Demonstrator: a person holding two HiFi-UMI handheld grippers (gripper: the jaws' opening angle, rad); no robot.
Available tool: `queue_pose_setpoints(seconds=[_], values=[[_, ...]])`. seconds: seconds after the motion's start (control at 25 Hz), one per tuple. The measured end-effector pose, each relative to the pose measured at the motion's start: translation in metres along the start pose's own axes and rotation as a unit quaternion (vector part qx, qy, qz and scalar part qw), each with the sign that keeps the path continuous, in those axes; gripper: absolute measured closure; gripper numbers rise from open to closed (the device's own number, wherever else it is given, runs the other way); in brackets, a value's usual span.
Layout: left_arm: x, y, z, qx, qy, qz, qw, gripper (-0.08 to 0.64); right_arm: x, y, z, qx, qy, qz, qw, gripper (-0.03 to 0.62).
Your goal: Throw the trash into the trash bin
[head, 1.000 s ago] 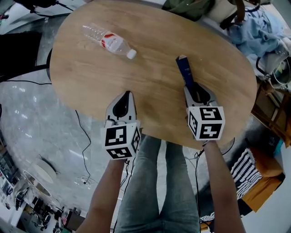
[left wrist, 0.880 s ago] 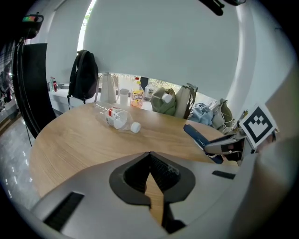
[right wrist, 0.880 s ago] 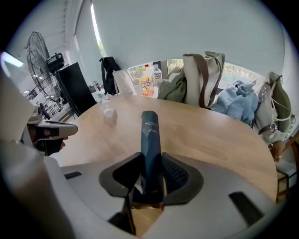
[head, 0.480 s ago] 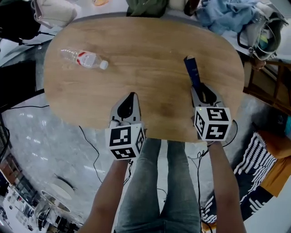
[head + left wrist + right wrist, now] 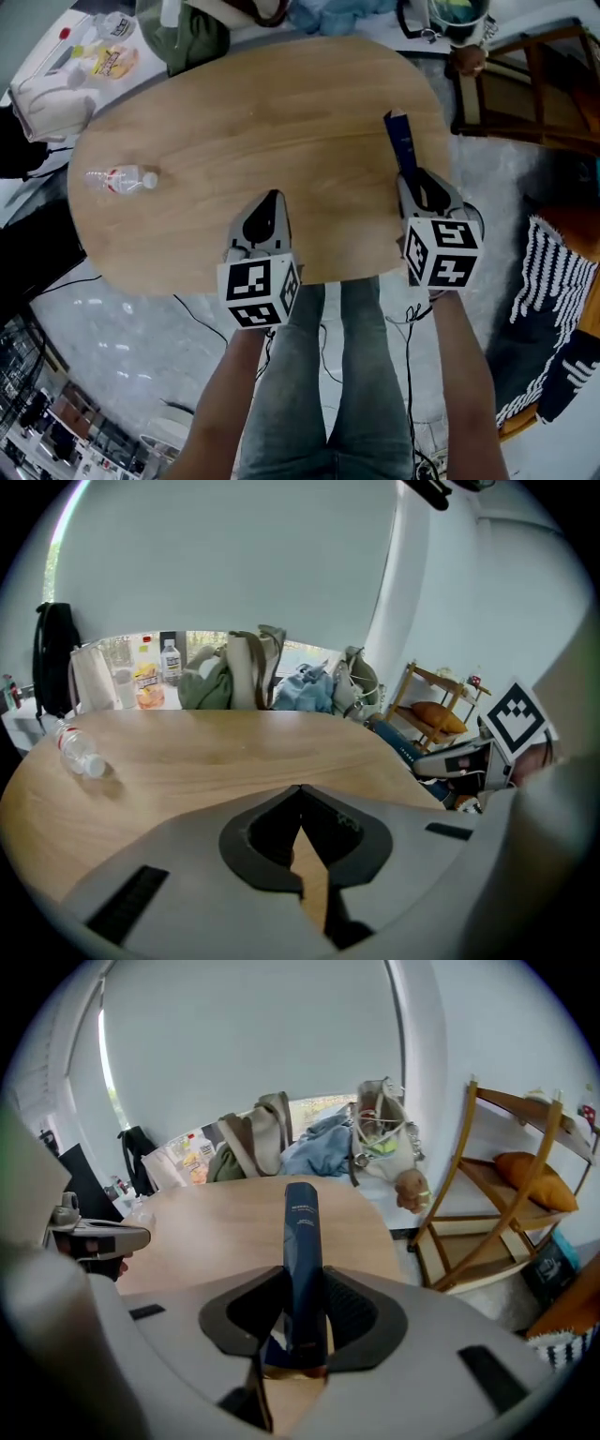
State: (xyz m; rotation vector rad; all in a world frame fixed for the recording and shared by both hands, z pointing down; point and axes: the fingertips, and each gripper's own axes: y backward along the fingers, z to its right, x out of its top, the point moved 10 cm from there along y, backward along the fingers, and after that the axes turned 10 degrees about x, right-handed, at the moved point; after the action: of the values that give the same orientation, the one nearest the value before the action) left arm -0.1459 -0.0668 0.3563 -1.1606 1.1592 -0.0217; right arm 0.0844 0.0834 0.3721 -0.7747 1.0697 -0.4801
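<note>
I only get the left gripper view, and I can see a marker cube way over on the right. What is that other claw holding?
Observer: The right claw is shut on a flat dark blue cardboard box.
Operator: Which way does the box point?
Observer: In the head view it sticks out past the claw tips, away from the person, over the right end of the oval wooden table.
Operator: What's behind my claw?
Observer: The person's legs in grey jeans, just off the table's near edge.
</note>
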Motion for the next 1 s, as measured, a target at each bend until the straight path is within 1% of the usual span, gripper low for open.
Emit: queue_pose_setpoints(seconds=[0.12,0.24,0.4,0.52,0.68,0.92,1.0], values=[[0.003,-0.006,0.034,-0.026,-0.026,-0.004,0.9993,0.543,-0.018,0.024,0.029,-0.025,-0.033,0.011,0.999,0.457],[0.001,-0.010,0.072,-0.051,-0.044,-0.010,0.9977,0.543,-0.037,0.048,0.058,-0.047,-0.059,0.015,0.997,0.457],[-0.005,-0.014,0.123,-0.089,-0.073,-0.019,0.9931,0.543,-0.065,0.079,0.091,-0.074,-0.091,0.021,0.993,0.457],[-0.011,-0.015,0.158,-0.125,-0.101,-0.030,0.9865,0.543,-0.089,0.100,0.109,-0.096,-0.122,0.027,0.987,0.459],[-0.025,-0.014,0.202,-0.168,-0.142,-0.041,0.9746,0.543,-0.121,0.118,0.131,-0.116,-0.159,0.038,0.980,0.457],[-0.051,-0.011,0.250,-0.198,-0.186,-0.061,0.9604,0.543,-0.180,0.133,0.151,-0.133,-0.219,0.046,0.966,0.457],[-0.058,-0.012,0.262,-0.205,-0.194,-0.065,0.9571,0.543,-0.200,0.134,0.155,-0.136,-0.240,0.046,0.960,0.457]])
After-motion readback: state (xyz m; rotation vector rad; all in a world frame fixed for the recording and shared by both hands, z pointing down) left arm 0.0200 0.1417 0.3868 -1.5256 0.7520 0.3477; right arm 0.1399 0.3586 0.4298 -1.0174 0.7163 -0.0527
